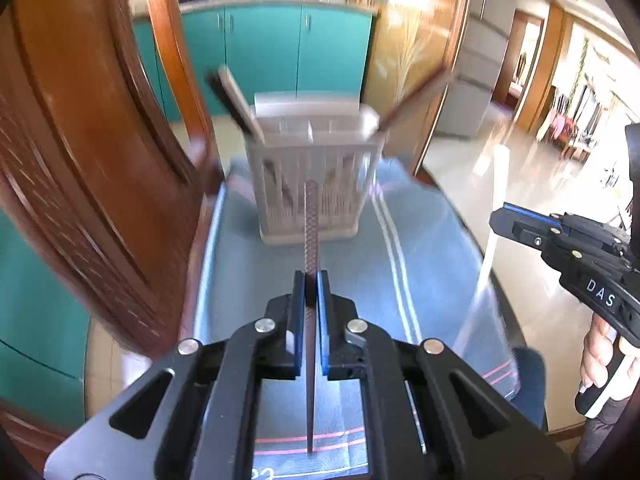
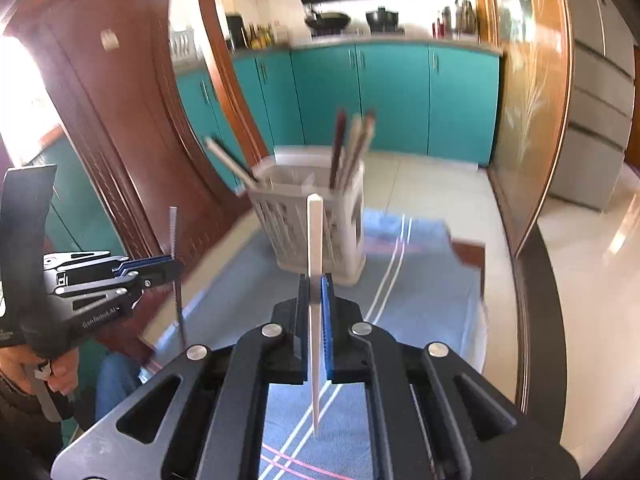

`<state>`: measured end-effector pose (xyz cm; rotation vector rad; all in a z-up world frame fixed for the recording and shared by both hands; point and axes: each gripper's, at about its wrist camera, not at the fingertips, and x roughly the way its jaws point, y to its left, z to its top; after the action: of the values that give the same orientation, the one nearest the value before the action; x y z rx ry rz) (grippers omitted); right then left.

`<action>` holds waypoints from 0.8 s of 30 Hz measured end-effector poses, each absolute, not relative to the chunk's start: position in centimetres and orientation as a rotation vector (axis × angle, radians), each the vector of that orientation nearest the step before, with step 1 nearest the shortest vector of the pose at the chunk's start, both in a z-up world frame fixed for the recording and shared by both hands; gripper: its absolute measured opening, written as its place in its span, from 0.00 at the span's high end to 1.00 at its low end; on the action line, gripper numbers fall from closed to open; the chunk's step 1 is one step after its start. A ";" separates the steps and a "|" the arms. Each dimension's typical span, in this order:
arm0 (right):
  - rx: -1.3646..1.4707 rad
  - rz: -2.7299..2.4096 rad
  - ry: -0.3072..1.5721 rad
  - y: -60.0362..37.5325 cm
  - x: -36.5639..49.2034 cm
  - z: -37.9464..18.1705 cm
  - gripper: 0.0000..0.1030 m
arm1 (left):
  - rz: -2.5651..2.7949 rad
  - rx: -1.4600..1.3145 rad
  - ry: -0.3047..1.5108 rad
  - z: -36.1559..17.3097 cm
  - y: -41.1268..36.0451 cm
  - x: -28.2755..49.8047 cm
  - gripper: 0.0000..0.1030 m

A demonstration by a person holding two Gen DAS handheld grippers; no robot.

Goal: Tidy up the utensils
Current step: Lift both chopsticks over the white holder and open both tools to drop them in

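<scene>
Between the left gripper's [image 1: 311, 280] clenched blue pads, in the left wrist view, a dark chopstick [image 1: 311, 216] with a textured upper end is pinched near its middle. It stands roughly upright, tip down over the blue cloth [image 1: 432, 264] on the desk [image 1: 516, 308]. Beyond it, a pale slotted utensil basket [image 1: 316, 184] stands on the cloth and holds several sticks: some lean out to its left [image 1: 234, 100], one leans out to its right [image 1: 416, 100]. Far right, the right gripper [image 1: 496, 220] enters, carried by a hand [image 1: 604, 356]; a blurred pale stick [image 1: 490, 236] hangs from it. Motion blur is heavy.

Right wrist view: the right gripper [image 2: 316, 280] is clamped on a white chopstick [image 2: 315, 240], held upright with the blunt end up and the pointed end down above the cloth [image 2: 424, 292]. The basket [image 2: 316, 224] sits just behind it on the cloth, with dark and pale sticks [image 2: 352, 148] standing in its right side and another [image 2: 230, 160] leaning out left. At left, the left gripper [image 2: 174, 266], held by a hand [image 2: 60, 368], grips the dark chopstick [image 2: 178, 300] vertically, well apart from the basket. Teal cabinets [image 2: 392, 100] fill the background.
</scene>
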<state>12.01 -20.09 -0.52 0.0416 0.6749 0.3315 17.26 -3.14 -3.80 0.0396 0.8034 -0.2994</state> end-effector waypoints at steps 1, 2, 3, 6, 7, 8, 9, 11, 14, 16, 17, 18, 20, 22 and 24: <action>0.048 0.336 0.654 -20.4 11.8 0.5 0.94 | -0.300 0.034 0.780 -2.8 -2.8 17.0 0.93; 0.055 0.342 0.634 -20.8 11.4 1.6 0.94 | -0.305 0.023 0.746 -1.2 -2.3 16.8 0.93; 0.063 0.354 0.606 -21.0 11.3 3.0 0.94 | -0.311 0.017 0.728 -0.4 -2.1 16.7 0.93; 0.088 0.376 0.542 -21.5 12.1 6.2 0.94 | -0.330 -0.002 0.661 3.1 -1.1 17.1 0.93; 0.094 0.374 0.526 -21.6 12.3 6.7 0.94 | -0.327 -0.007 0.641 4.2 -1.0 17.4 0.93; 0.097 0.371 0.491 -21.5 12.8 8.1 0.94 | -0.321 -0.010 0.621 5.0 -0.8 17.7 0.93; 0.094 0.365 0.464 -21.3 12.9 9.1 0.94 | -0.309 -0.013 0.593 6.2 -0.7 18.4 0.93; 0.086 0.348 0.416 -20.9 13.8 10.8 0.94 | -0.283 -0.027 0.535 8.5 -0.5 19.7 0.93; 0.093 0.339 0.354 -20.2 15.6 12.9 0.94 | -0.273 -0.074 0.491 10.5 -0.4 21.6 0.93; 0.099 0.308 0.309 -20.1 17.0 13.8 0.94 | -0.248 -0.100 0.440 11.8 -0.6 22.6 0.93; 0.098 0.289 0.289 -20.1 17.5 14.1 0.94 | -0.226 -0.105 0.410 12.2 -0.7 23.4 0.93; 0.092 0.264 0.269 -19.9 18.1 14.2 0.94 | -0.214 -0.106 0.395 12.5 -1.0 23.8 0.93; 0.092 0.232 0.265 -19.6 19.5 13.5 0.94 | -0.199 -0.103 0.389 12.1 -1.6 24.7 0.93; 0.090 0.223 0.284 -19.3 20.9 11.6 0.94 | -0.199 -0.094 0.405 10.4 -2.4 26.1 0.93; 0.073 0.211 0.327 -18.8 22.0 9.1 0.94 | -0.181 -0.063 0.425 8.5 -3.3 27.1 0.93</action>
<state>22.02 -18.78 9.08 0.0726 0.3271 0.2106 27.11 -3.29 8.46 -0.0632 0.4251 -0.1812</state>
